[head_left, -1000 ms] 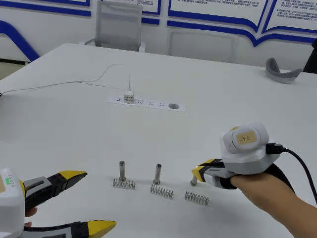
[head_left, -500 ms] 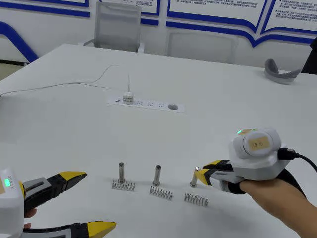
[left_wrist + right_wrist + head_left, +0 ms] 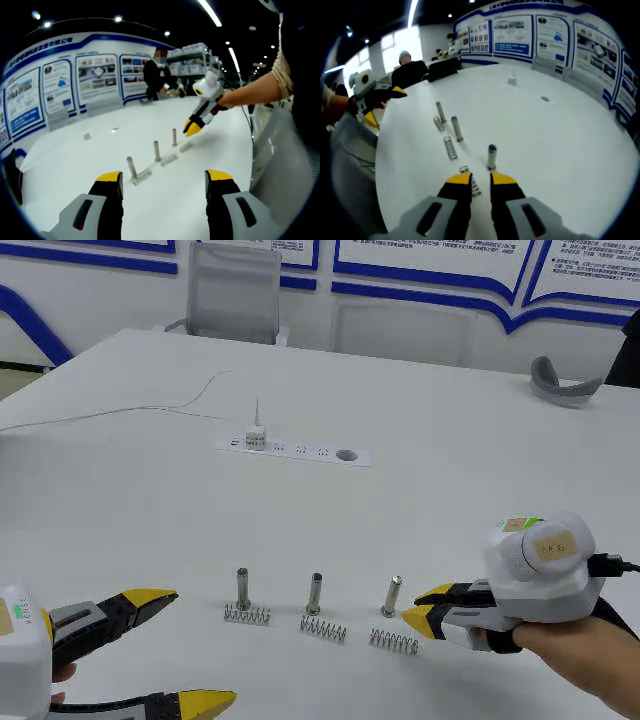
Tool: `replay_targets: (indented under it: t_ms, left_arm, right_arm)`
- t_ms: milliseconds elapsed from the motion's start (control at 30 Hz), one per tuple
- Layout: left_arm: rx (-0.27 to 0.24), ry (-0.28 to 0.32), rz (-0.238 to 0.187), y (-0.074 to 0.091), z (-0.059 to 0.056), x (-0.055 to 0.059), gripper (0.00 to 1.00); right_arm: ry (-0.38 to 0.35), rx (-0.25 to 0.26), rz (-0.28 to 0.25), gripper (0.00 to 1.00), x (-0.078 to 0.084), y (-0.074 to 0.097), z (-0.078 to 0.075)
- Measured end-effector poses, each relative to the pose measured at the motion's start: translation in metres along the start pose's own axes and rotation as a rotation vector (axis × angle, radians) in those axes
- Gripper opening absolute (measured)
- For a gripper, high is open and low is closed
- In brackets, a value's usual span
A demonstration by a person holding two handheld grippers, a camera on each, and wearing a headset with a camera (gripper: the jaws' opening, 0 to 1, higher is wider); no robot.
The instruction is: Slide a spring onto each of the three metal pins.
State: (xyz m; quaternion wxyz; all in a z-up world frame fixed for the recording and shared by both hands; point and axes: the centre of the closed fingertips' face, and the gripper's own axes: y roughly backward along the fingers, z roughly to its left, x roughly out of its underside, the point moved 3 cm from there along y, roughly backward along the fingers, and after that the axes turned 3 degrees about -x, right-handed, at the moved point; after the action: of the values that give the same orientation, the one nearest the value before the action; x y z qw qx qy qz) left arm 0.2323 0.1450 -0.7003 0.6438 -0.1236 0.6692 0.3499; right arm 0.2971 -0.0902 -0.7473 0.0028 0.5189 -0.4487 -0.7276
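The left pin (image 3: pixel 243 588), middle pin (image 3: pixel 315 593) and right pin (image 3: pixel 392 596) are standing in a row near the tabletop's (image 3: pixel 450 500) near edge, with the springs (image 3: pixel 323 628) lying just in front of them. The right gripper (image 3: pixel 420 606), jaws narrowly parted and empty, is now sitting clear of the right pin it was touching a second ago. The left gripper (image 3: pixel 190 648) is hovering with jaws wide apart at the near-left corner. Bare tabletop is stretching away behind the pins.

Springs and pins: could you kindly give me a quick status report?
Left gripper open, empty. Right gripper slightly open beside right pin. Three springs flat beside upright pins, none threaded. Power strip far behind.
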Motion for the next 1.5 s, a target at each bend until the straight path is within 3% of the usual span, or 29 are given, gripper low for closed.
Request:
replay_targets:
  t_ms: [233,767,1100,1500]
  left_arm:
    - [0.001,0.002,0.002,0.000,-0.001,0.001,0.67]
    - [0.005,0.004,0.011,-0.002,-0.002,0.002,0.67]
    - [0.019,0.000,0.015,-0.003,-0.005,0.002,0.65]
    - [0.063,-0.040,0.024,-0.009,-0.012,-0.003,0.63]
  right_arm:
    - [0.050,-0.067,0.041,0.16,0.011,-0.006,0.010]
    - [0.173,-0.103,0.150,0.14,0.028,-0.014,0.008]
    - [0.231,-0.134,0.209,0.12,0.030,-0.020,0.009]
    - [0.236,-0.149,0.233,0.11,0.027,-0.017,0.014]
